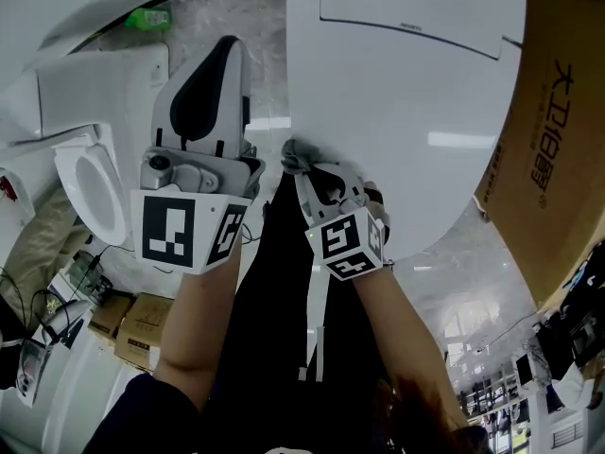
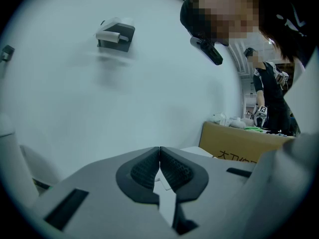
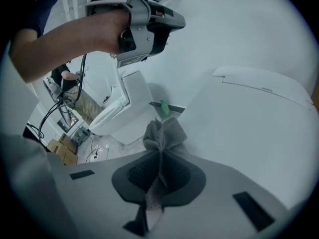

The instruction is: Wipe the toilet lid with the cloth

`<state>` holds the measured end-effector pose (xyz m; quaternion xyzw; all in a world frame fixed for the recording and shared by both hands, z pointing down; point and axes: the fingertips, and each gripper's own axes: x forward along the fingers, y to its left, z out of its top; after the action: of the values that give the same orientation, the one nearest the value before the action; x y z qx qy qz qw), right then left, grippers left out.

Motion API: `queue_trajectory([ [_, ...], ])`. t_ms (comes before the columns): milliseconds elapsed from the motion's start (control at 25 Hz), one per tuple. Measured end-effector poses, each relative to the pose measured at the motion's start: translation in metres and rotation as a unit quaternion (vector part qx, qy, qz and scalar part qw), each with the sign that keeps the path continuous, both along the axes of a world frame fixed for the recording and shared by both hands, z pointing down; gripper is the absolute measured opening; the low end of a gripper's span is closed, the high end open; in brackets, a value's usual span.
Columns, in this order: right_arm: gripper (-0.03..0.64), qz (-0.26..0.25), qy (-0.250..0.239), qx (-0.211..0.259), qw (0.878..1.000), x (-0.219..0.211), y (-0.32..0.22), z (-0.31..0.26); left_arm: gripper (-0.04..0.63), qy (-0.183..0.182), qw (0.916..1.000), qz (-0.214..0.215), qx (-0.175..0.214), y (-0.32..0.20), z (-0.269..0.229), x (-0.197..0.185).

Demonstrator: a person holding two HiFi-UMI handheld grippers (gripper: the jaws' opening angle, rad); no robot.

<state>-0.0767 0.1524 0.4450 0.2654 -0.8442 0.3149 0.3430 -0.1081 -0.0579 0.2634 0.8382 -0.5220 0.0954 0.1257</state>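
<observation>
Right gripper view: right gripper [image 3: 159, 158] pinches the bunched cloth [image 3: 167, 132], likely soft and light, near the lid [image 3: 249, 128]; left gripper [image 2: 159, 158] clenched, empty

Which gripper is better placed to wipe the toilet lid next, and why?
Right. The right gripper is shut on the cloth beside the toilet lid; the left gripper is shut and empty.

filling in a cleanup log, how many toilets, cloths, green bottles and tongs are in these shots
toilets: 2 (one under the closed toilet lid, one open toilet)
cloth: 1
green bottle: 1
tongs: 2 (left tongs, right tongs)
total: 6
</observation>
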Motion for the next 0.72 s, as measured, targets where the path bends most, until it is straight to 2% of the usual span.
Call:
queue_trajectory([
  [480,0.034,-0.050,0.001,-0.018,0.999,-0.003,0.029,0.003,0.020,0.001,1.0000,0.004,0.001,0.006,-0.001,0.007],
  [720,0.034,-0.039,0.011,-0.012,0.999,0.014,0.035,0.001,0.021,0.002,0.9999,0.012,0.001,0.009,-0.004,0.010],
])
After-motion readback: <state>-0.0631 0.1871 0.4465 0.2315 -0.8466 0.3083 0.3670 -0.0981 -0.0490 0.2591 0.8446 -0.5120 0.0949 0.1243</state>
